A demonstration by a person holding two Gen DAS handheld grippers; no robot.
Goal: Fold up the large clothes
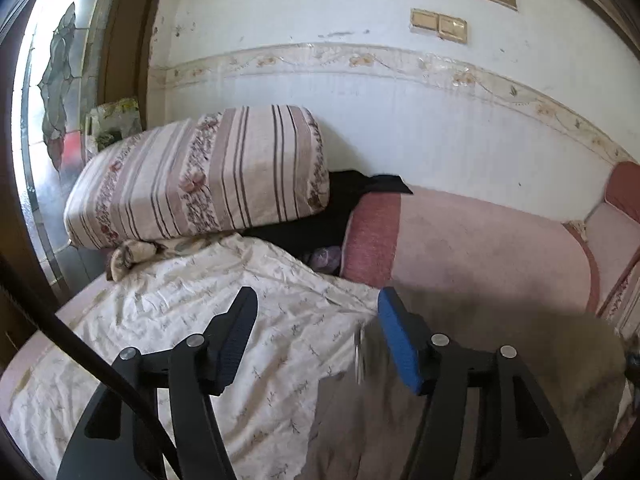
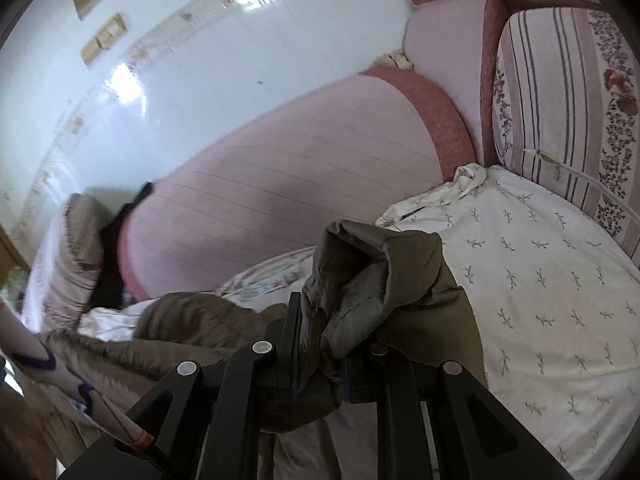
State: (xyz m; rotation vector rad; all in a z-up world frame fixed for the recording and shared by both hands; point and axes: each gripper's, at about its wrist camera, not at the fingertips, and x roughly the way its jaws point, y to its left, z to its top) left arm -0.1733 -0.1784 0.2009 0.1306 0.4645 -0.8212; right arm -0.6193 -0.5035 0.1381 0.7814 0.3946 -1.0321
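Right hand-held gripper (image 2: 320,364), jaws drawn narrow and clamped on a bunched fold of the olive-brown padded garment (image 2: 384,276), which rises between the pads in a crumpled peak and trails down and to the left in the right wrist view; left hand-held gripper (image 1: 316,336), jaws standing apart with nothing between them, poised above the edge where the same garment (image 1: 480,360) meets the leaf-printed sheet (image 1: 224,304). The garment lies on the sheeted seat of a pink sofa (image 1: 480,240), in front of its backrest and well apart from the striped cushion (image 1: 200,176) propped at the far end, with a black cloth (image 1: 344,204) tucked behind that cushion. Surface of the garment: matt, quilted or lined, stitched seams visible along the raised fold, a fuzzy trim near the lower left of the right wrist view, and a small metal piece, probably a zip pull (image 1: 359,354), blurred at its edge. Risks, as judged: with only one corner pinched and the left jaws empty, the heavy cloth may sag and drag unevenly, spoiling the fold line; the bunched grip may hold several layers at once, so layers could shift or slip free; the loose sheet beneath could be caught along with the garment if the left jaws close low
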